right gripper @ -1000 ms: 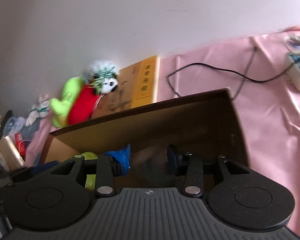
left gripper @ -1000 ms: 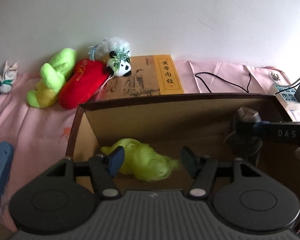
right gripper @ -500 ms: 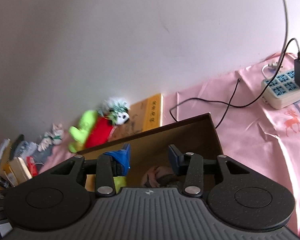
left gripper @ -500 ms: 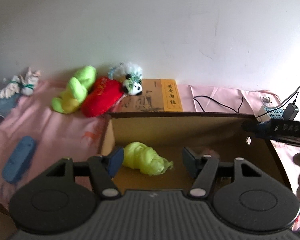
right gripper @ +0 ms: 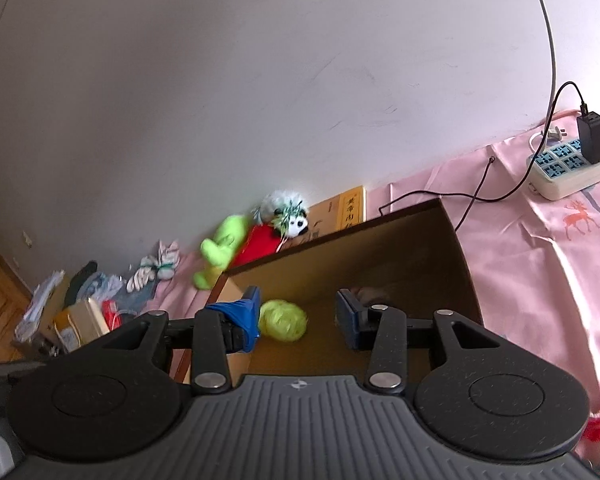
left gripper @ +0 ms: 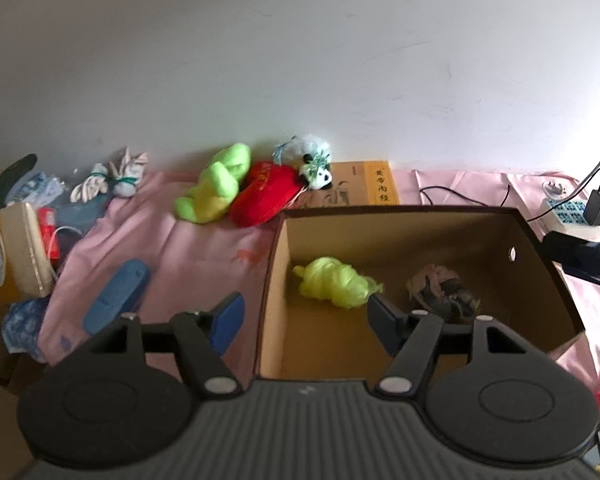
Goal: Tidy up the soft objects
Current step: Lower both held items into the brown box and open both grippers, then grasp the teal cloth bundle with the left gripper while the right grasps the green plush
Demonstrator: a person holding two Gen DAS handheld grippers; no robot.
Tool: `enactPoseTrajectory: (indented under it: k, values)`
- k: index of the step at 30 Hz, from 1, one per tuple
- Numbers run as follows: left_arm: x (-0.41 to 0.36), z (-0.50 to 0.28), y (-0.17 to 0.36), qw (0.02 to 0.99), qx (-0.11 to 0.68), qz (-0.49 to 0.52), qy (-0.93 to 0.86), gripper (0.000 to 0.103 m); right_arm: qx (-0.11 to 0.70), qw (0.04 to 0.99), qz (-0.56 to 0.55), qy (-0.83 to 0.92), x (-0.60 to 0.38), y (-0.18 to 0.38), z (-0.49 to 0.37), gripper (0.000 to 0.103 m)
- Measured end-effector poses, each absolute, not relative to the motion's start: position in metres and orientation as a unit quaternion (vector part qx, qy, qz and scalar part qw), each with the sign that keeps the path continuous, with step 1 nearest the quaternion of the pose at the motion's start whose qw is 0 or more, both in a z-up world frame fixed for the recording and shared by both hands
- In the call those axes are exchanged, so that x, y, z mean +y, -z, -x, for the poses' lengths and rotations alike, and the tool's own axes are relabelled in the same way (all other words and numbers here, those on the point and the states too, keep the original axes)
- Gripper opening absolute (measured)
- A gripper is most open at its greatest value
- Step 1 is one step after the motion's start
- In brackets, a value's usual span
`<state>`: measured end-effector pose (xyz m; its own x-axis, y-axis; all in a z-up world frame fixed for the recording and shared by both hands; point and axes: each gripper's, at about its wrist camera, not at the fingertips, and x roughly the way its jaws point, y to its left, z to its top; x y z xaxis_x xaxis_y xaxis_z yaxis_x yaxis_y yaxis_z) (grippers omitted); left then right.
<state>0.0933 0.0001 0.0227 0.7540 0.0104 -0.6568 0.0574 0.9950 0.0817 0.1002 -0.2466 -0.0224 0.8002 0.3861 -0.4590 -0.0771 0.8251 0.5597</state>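
both jaws open over the box

the left gripper [left gripper: 304,316] hangs above the near left wall of the box [left gripper: 540,256], jaws wide apart and holding nothing. the yellow toy [left gripper: 334,282] lies on the box floor just ahead, between the jaws' line; the brown toy [left gripper: 440,286] lies right of it. the right gripper [right gripper: 298,318] is above the box too, jaws spread and empty, yellow toy by its left jaw. green toy [left gripper: 216,190], red toy [left gripper: 266,194] and panda [left gripper: 318,172] lie on the pink cloth [left gripper: 188,248] by the wall

Matt cardboard box [left gripper: 540,276] on creased pink cloth [left gripper: 204,252] — fluffy yellow-green yarn bundle [left gripper: 334,282] inside.
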Motion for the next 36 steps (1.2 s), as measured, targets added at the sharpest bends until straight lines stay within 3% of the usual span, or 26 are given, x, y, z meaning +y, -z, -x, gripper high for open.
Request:
enactPoseTrajectory:
  k: [18, 36]
  values:
    - [0.011, -0.038, -0.001, 0.918, 0.389, -0.071, -0.012, 0.071, 0.323, 0.901, -0.256, -0.136, -0.232, 0.037, -0.039, 0.026]
    - [0.064, -0.007, 0.026, 0.902, 0.43, -0.023, -0.027, 0.071, 0.364, 0.89, -0.233, -0.143, -0.219, 0.057, -0.003, 0.026]
